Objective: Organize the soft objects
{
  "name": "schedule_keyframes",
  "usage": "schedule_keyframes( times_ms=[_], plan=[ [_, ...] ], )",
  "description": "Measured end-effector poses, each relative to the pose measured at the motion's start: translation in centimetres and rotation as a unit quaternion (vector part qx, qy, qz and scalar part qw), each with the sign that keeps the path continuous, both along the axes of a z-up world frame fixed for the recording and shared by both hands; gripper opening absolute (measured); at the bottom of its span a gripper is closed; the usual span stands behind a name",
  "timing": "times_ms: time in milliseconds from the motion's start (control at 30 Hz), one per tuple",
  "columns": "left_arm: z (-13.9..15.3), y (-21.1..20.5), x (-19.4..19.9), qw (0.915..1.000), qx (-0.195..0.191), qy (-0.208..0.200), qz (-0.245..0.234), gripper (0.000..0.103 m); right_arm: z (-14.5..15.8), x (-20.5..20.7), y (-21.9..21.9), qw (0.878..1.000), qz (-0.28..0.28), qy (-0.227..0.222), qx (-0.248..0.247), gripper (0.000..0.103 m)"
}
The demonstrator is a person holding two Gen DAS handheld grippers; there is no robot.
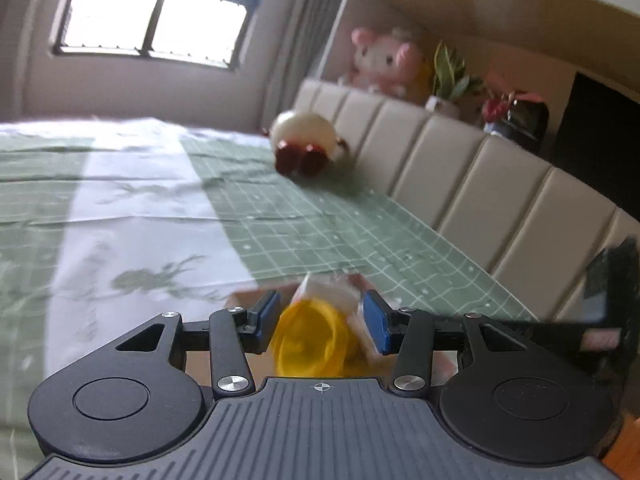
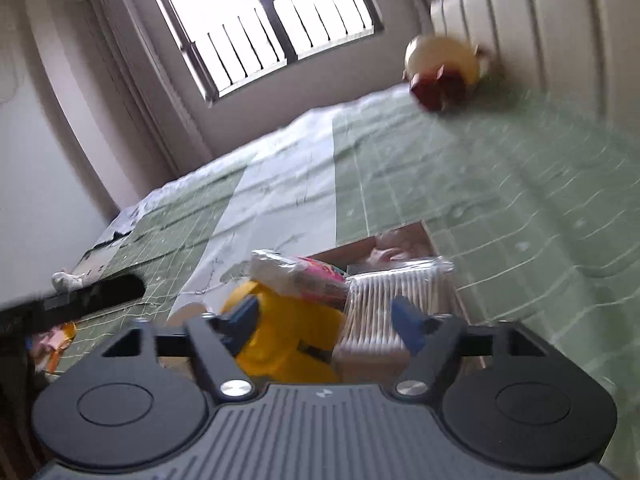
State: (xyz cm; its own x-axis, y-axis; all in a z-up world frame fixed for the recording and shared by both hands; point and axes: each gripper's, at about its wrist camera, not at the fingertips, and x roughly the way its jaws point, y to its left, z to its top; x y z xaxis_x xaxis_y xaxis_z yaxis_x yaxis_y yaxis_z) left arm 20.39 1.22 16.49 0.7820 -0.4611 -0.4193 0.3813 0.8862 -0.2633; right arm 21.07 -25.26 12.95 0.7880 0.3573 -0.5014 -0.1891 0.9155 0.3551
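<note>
1. Hovering low over the bed, both grippers are pointing at a cardboard box [image 2: 420,236] that is holding small soft goods; judging by this, the step in hand is picking or packing items at the box.
2. Sitting between the blue pads, the yellow toy [image 1: 308,338] is filling the left gripper [image 1: 326,322]; its jaws are standing apart and I cannot tell whether they are pressing it.
3. Spreading wide, the right gripper [image 2: 326,320] is framing the yellow toy and a cotton swab pack [image 2: 380,308], gripping neither.
4. Calling for care, the next move is likely closing on one item only.
5. Lying at one o'clock near the headboard [image 1: 440,160], a cream-and-red plush [image 1: 306,144] is looking round and squashy.
</note>
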Motion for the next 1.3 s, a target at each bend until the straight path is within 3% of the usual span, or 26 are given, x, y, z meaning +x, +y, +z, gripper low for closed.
schedule_keyframes(
  times_ms=[67,233,333,400,433,467,567,767,933,1300],
  plan=[
    [-2.0,0.9,-3.7,0.9997,0.002,-0.005,0.022,0.05,-0.4,-3.2,0.9,1.0,-0.013,-0.014,-0.013,0.088],
    [-8.5,1.8,-10.4,0.996,0.02,0.032,0.081,0.05,-4.7,-9.9,3.9,0.999,-0.007,-0.006,-0.043,0.09],
    [-11.7,1.3,-12.3,0.9922,0.066,0.04,0.098,0.05,-8.4,-12.1,5.2,0.998,-0.011,0.021,-0.052,0.09],
    [-13.4,1.1,-12.8,0.9901,0.076,0.06,0.102,0.051,-10.9,-12.9,5.9,0.997,-0.006,0.042,-0.063,0.09],
    [-14.2,0.9,-13.0,0.9893,0.08,0.067,0.102,0.051,-11.8,-13.4,6.2,0.996,-0.005,0.03,-0.079,0.09],
    [-14.7,0.5,-13.6,0.9895,0.09,0.045,0.104,0.051,-12.2,-14.3,6.7,0.995,-0.003,0.007,-0.101,0.09],
    [-15.2,-0.7,-14.0,0.986,0.118,0.024,0.116,0.051,-13.0,-15.8,8.2,0.986,0.002,-0.036,-0.163,0.092],
    [-15.6,-2.1,-14.3,0.9795,0.154,0.001,0.13,0.051,-12.7,-14.3,7.1,0.99,-0.007,-0.013,-0.137,0.097],
    [-15.6,-1.6,-14.6,0.9806,0.137,0.01,0.14,0.051,-13.1,-14.5,7.6,0.988,-0.007,-0.022,-0.155,0.097],
    [-15.6,-1.7,-14.7,0.9799,0.142,0.007,0.139,0.051,-13.2,-14.8,7.3,0.989,-0.005,-0.034,-0.146,0.097]
  ],
)
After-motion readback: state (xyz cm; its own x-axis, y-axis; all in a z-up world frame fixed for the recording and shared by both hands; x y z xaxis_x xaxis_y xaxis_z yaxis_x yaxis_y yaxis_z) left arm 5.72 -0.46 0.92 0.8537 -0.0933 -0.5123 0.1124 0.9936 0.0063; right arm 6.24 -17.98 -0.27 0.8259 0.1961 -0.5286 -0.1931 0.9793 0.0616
